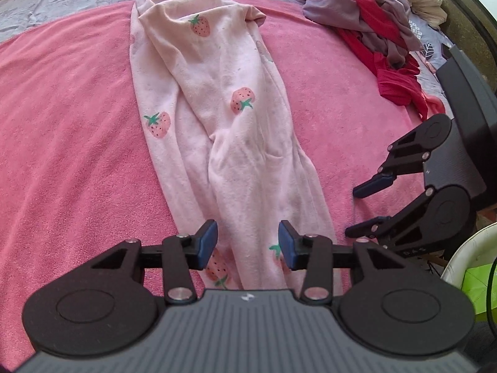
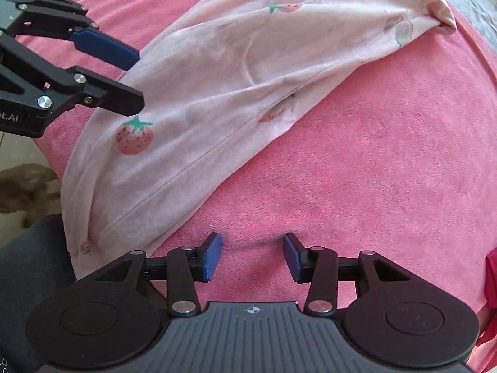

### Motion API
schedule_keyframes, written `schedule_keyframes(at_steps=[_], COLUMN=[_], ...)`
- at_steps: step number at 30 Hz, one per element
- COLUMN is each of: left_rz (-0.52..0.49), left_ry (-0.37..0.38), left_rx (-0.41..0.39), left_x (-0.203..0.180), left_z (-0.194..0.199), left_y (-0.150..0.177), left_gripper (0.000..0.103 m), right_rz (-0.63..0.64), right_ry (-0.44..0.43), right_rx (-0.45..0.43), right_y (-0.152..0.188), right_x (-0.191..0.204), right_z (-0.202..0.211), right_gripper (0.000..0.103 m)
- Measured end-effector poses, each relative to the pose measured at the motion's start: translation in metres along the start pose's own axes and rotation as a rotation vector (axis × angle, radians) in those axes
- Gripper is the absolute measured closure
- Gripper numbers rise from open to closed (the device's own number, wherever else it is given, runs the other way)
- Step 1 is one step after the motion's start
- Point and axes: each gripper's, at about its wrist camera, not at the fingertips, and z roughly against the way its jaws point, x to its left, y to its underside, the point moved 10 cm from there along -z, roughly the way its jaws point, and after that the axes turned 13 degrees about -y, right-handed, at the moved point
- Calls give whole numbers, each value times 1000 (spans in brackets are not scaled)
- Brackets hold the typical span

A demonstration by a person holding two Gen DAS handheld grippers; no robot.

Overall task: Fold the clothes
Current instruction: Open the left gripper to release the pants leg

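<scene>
The pale pink trousers (image 1: pixel 223 118) with strawberry print lie lengthwise on the pink blanket (image 1: pixel 68 143). The left gripper (image 1: pixel 247 244) hangs over their near end with its fingers apart, and the cloth lies below the gap, not pinched. The right gripper (image 2: pixel 253 256) is also open, with only bare blanket between its fingers; the trousers lie just to the left of them. Beyond the right gripper's fingers, far off, is a heap of clothes (image 1: pixel 366 21).
</scene>
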Motion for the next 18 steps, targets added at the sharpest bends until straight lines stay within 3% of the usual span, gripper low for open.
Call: schedule_keyframes(at_steps=[9,14,18], left_rz=[12,132,276], left_ry=[-33,-4,75], left_rx=[-37,-75,-105], left_x=[18,39,51], left_z=[-5,-21,-41], left_y=[-27,-63,-93], left_gripper=[54,54,54], right_rz=[-29,-47,-77], right_ry=[37,57,-5], right_rx=[-240,-317,-405], right_y=[-44,-42,-53], right_x=[-36,-75,-92], right_z=[35,56,58], right_gripper=[55,55,55])
